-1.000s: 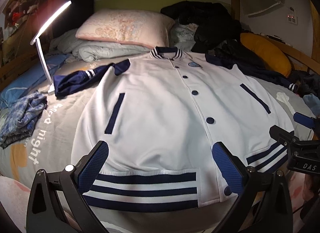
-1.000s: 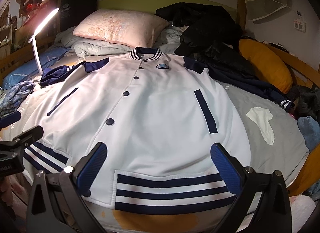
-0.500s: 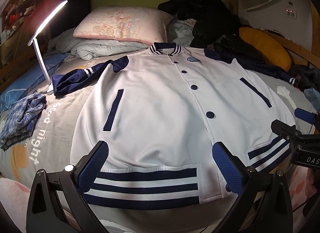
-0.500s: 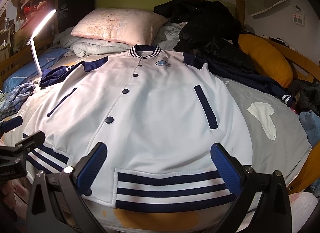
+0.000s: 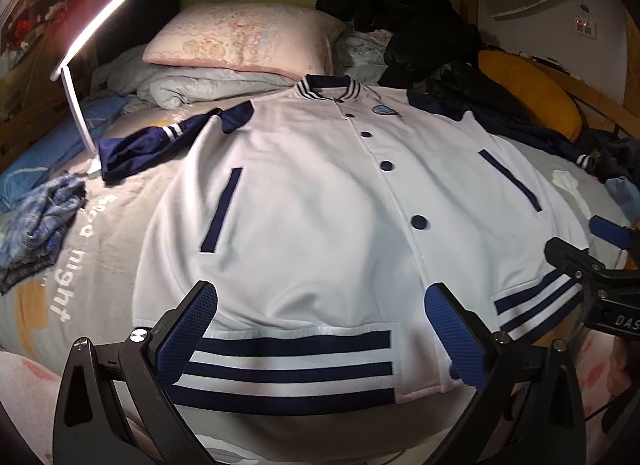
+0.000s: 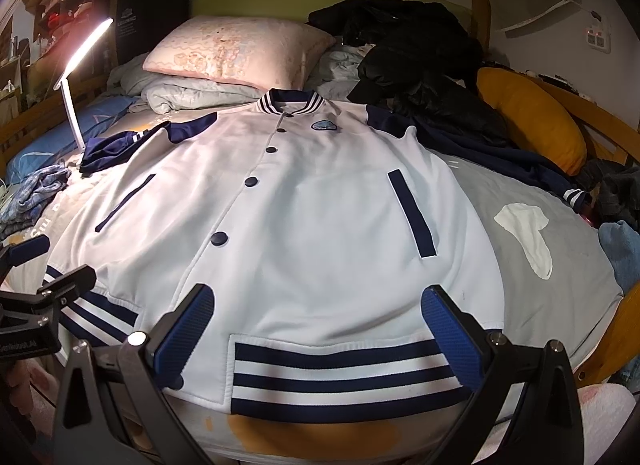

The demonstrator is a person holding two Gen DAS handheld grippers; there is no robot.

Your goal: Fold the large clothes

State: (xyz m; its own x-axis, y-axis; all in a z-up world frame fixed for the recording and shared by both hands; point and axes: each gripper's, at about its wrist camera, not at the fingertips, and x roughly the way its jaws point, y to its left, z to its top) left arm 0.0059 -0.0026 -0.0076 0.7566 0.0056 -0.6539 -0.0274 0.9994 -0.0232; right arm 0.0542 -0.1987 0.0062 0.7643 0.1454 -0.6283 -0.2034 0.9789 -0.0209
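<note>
A white varsity jacket (image 5: 320, 201) (image 6: 312, 233) with navy sleeves, navy buttons and a striped hem lies flat, front up, on the bed. Its collar points to the pillow. My left gripper (image 5: 320, 337) hovers open over the left half of the striped hem, holding nothing. My right gripper (image 6: 316, 341) hovers open over the right half of the hem, also empty. Each gripper shows at the edge of the other's view. The left sleeve (image 5: 152, 145) lies bunched by the lamp; the right sleeve (image 6: 520, 169) stretches toward the orange cushion.
A lit white desk lamp (image 5: 80, 77) stands at the left. A pink pillow (image 5: 240, 37) and grey quilt lie at the head. Black clothes (image 6: 408, 49) pile at the back right beside an orange cushion (image 6: 528, 117). A blue plaid garment (image 5: 36, 221) lies at the left.
Both grippers have eased back and up a little, so the jacket sits slightly lower and further in both views. The jacket has not moved.
</note>
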